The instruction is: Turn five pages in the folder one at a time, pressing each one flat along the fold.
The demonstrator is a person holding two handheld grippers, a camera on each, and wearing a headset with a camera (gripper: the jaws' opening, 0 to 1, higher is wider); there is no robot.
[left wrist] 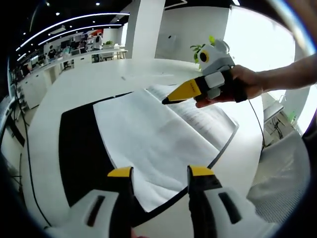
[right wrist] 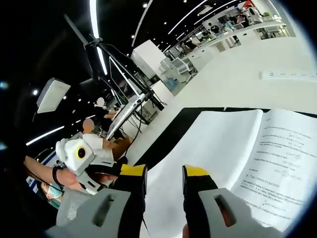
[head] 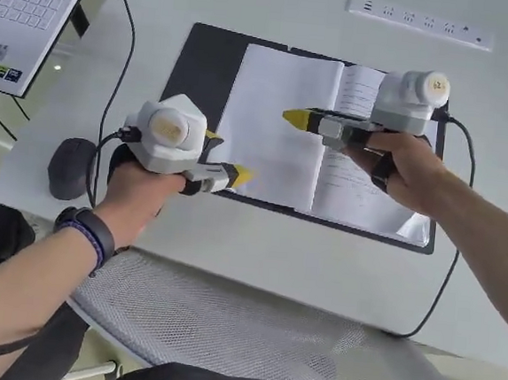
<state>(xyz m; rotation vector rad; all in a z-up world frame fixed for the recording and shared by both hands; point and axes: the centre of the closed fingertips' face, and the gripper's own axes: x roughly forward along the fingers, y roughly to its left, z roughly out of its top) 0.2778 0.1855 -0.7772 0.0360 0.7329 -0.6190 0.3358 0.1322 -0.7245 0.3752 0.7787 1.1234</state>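
A black folder (head: 203,61) lies open on the white table. A blank white page (head: 273,121) covers its middle and printed pages (head: 360,195) lie on its right half. My left gripper (head: 227,156) hovers at the folder's near left edge, open, nothing between its jaws (left wrist: 161,173). My right gripper (head: 294,118) is held low over the blank page near the fold and points left. In its own view the right gripper (right wrist: 165,173) shows a narrow gap with the page (right wrist: 218,134) beneath it and nothing gripped. In the left gripper view, the right gripper (left wrist: 171,96) hangs over the page (left wrist: 148,134).
A laptop (head: 21,10) sits at the far left, a black mouse (head: 69,167) beside my left hand, and a power strip (head: 420,22) at the back right. Cables (head: 124,45) trail across the table. A mesh chair seat (head: 250,332) lies below the table's near edge.
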